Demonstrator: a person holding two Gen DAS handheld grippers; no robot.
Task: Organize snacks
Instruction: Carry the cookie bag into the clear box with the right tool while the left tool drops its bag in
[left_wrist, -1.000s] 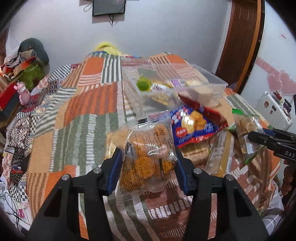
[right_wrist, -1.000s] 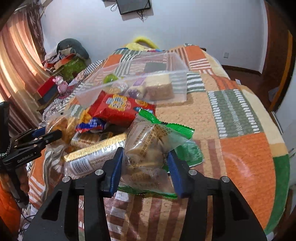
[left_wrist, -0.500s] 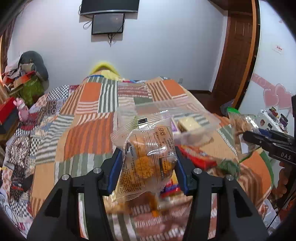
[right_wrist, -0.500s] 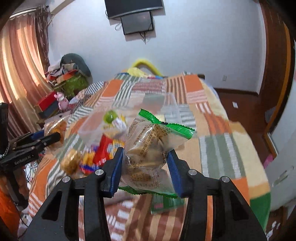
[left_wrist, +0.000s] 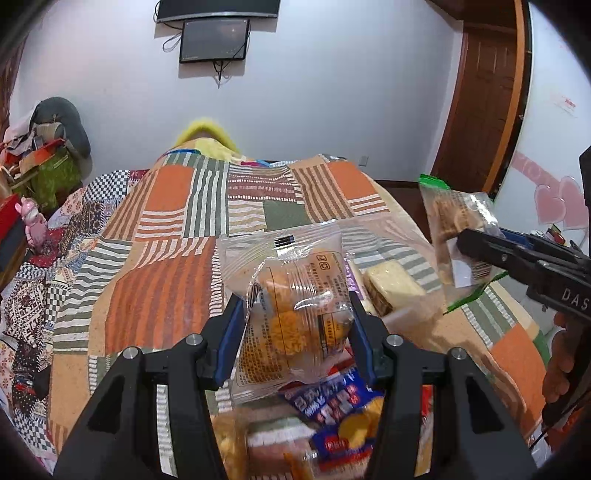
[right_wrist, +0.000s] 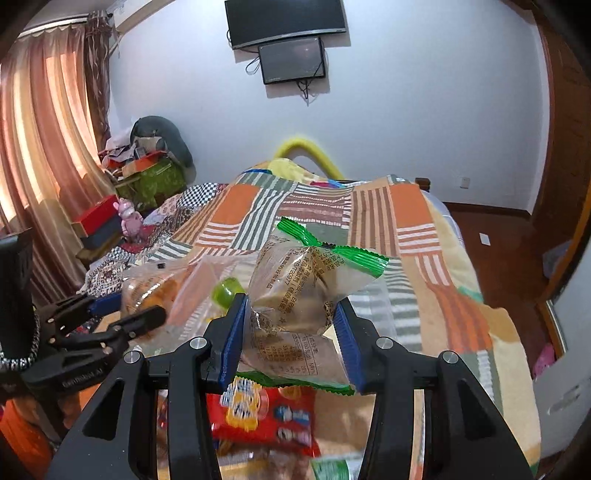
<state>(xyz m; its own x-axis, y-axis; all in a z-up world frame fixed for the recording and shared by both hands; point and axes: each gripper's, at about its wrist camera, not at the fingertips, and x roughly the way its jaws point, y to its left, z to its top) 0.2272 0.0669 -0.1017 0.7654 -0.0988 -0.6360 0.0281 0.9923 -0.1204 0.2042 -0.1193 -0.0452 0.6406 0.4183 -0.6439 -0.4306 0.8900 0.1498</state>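
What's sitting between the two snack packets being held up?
In the left wrist view, between the orange snack packet and the green-edged packet sits the clear bin with a pale cake slice inside.

The left gripper (left_wrist: 297, 325) and its clear packet of orange cakes (left_wrist: 295, 314) hide most of the clear plastic container (left_wrist: 406, 314); only its 3 o'clock side shows. At 6 o'clock the blue snack bag (left_wrist: 343, 424) is blurred and runs under the gripper. In the right wrist view the green-edged packet (right_wrist: 306, 295) covers the container's middle, the red snack bag (right_wrist: 266, 417) at 6 o'clock is smeared, its print unreadable, and the bottom edge cuts off a green packet (right_wrist: 332, 469).
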